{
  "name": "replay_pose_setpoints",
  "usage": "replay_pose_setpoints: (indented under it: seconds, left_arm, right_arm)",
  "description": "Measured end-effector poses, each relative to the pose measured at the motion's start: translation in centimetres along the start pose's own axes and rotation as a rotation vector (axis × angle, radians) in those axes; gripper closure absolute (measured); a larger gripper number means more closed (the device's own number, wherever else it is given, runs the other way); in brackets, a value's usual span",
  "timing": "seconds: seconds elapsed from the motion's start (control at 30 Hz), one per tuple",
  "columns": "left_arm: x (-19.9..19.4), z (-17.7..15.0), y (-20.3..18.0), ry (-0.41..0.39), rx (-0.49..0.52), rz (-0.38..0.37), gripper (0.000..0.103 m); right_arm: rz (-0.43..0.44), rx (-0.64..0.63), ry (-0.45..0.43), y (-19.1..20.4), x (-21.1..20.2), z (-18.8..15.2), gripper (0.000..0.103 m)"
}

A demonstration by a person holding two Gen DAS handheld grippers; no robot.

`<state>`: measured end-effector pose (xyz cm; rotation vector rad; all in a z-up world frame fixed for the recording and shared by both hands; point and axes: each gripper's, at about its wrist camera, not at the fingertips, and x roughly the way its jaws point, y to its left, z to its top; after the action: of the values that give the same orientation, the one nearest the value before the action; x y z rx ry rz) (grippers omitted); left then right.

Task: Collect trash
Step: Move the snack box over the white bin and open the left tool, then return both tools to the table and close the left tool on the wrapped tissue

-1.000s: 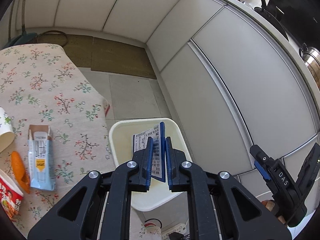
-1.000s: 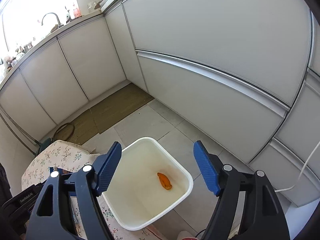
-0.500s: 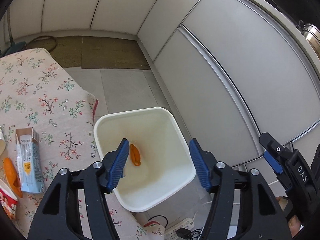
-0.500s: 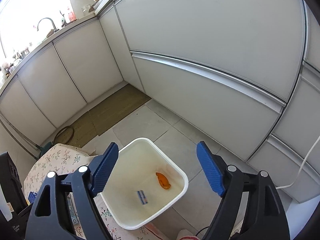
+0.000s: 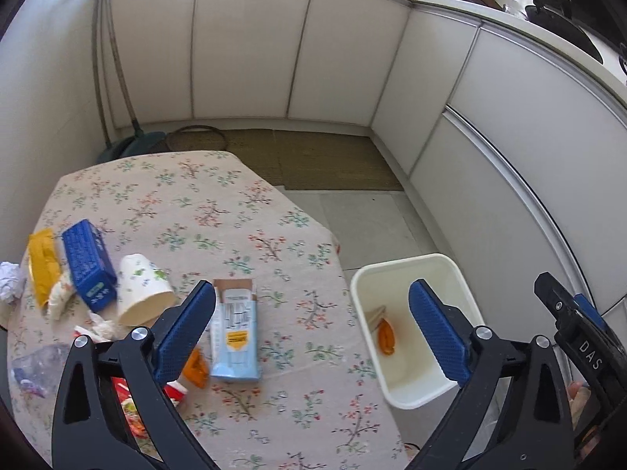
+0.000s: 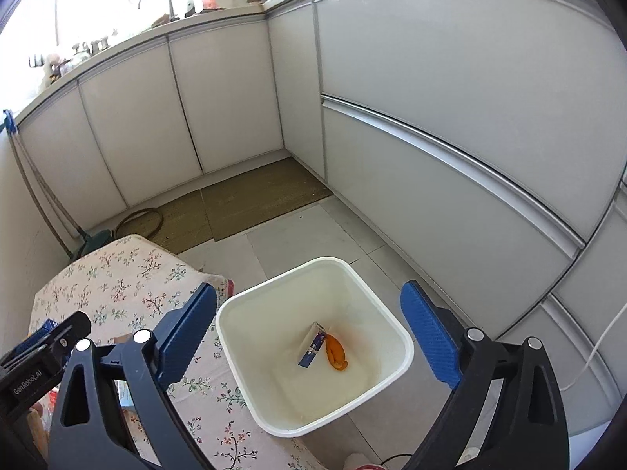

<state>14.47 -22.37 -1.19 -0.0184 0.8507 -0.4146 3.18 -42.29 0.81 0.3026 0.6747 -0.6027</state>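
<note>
The white bin (image 6: 266,333) stands on the floor beside the table and holds a small blue-and-white carton (image 6: 313,346) and an orange peel (image 6: 337,354). My right gripper (image 6: 307,301) hovers above the bin, its jaws opening with nothing between them. My left gripper (image 5: 311,293) hangs over the table's edge, jaws also opening and empty. On the floral tablecloth (image 5: 219,211) lie a light-blue carton (image 5: 235,337), a paper cup (image 5: 143,293), a blue box (image 5: 88,264), a yellow wrapper (image 5: 43,264) and an orange scrap (image 5: 196,368).
White cabinets (image 6: 431,98) close in the far side and the right. A brown mat (image 5: 321,160) covers the floor past the table. A broom (image 5: 117,78) leans in the left corner. A red noodle cup (image 5: 129,395) and crumpled paper (image 5: 9,282) sit near the table's left edge.
My left gripper opened and let go of the small blue-and-white carton, which now lies in the bin. The left view swung from the bin toward the table. The right jaws widened a little.
</note>
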Motion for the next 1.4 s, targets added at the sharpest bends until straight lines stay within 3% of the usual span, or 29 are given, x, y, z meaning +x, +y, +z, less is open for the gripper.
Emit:
replay_pose_setpoints:
  seconds: [0.43, 0.93, 1.17, 1.33, 1.4]
  left_arm:
    - [-3.9, -1.8, 10.8, -0.015, -0.107, 0.17, 0.007]
    - [-3.7, -4.1, 28.1, 0.086, -0.359, 0.433, 0.007]
    - [-2.5, -4.4, 34.2, 0.138, -0.459, 0.469, 0.007]
    - [0.2, -3.6, 34.3, 0.207, -0.42, 0.363, 0.009]
    - [1.8, -3.4, 33.7, 0.25, -0.376, 0.34, 0.017]
  right_arm:
    - [0.1, -0.231, -0.027, 12.3, -2.1, -3.2, 0.007]
    - [0.217, -0.366, 0.031, 23.6, -1.5, -7.4, 0.007]
    - [0.233, -0.357, 0.102, 25.2, 0.6, -8.2, 0.007]
    - [0.239, -0.367, 0.127, 25.8, 1.4, -8.4, 0.007]
    - [0.238, -0.37, 0.13, 25.7, 1.6, -8.3, 0.007]
